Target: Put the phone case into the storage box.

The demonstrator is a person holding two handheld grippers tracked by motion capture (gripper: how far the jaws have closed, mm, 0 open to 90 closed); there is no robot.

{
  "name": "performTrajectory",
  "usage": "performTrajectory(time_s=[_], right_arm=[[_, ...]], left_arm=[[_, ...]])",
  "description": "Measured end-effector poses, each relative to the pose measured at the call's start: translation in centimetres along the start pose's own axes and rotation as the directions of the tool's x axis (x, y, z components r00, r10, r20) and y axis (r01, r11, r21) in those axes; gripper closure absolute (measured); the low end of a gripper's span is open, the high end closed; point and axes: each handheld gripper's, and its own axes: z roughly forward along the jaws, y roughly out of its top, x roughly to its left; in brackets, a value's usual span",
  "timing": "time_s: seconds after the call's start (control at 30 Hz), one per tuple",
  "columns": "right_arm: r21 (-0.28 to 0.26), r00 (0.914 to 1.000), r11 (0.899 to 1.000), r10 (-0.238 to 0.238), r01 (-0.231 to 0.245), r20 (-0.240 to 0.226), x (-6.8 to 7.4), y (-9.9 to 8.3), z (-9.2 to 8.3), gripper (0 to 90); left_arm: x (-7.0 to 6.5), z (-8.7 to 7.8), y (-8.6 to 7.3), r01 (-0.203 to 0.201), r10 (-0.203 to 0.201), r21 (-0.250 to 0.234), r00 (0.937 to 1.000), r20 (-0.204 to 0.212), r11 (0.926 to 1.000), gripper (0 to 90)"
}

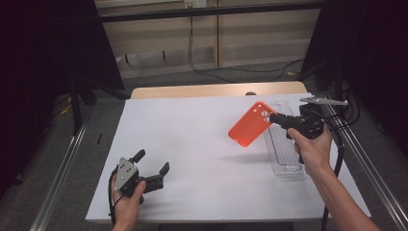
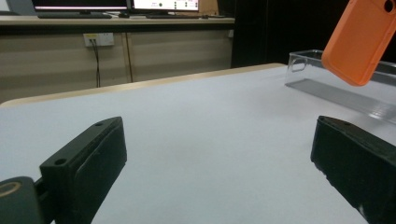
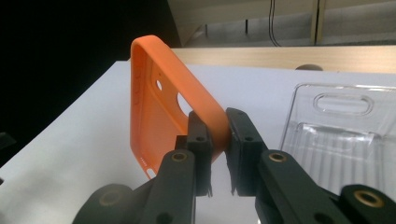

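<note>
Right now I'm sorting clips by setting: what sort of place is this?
Probably a lab or office workroom: monitors on a rear counter, a wall socket with trailing cable, and a white-covered table framed by metal rails.

The high view looks from above the near side, forward and down, and takes in the whole white surface (image 1: 192, 144). The left gripper view sits very low, close over the surface, and looks level between its own jaws toward the far wall. The right gripper view is lifted higher and very near to the orange phone case (image 3: 159, 107). All three views share this case and the clear plastic tray (image 1: 284, 144).
</note>
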Motion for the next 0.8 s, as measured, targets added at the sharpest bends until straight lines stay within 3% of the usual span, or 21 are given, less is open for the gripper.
performTrajectory(time_s=[0.1,0.3,0.47,0.8], right_arm=[[-0.017,0.9999,1.000,-0.009,0.009,0.014,-0.2,0.4,-0.4,80.5],[-0.030,0.9992,0.999,-0.021,0.022,0.034,-0.8,1.0,-0.7,80.5],[-0.049,0.9982,0.998,-0.030,0.032,0.051,-1.3,1.8,-1.1,80.5],[-0.082,0.9959,0.996,-0.029,0.036,0.086,-2.7,3.0,-1.7,80.5]], left_arm=[[-0.3,-0.4,0.1,0.013,-0.013,-0.022,0.9999,0.000,0.9997,3.1],[-0.7,0.2,-0.3,-0.031,0.031,0.010,0.9994,0.017,0.9995,3.0],[-0.6,0.3,-0.5,-0.016,0.016,0.016,0.9998,0.010,0.9997,2.5],[-0.7,0.3,-0.4,-0.026,0.026,0.007,0.9996,0.010,0.9996,2.7]])
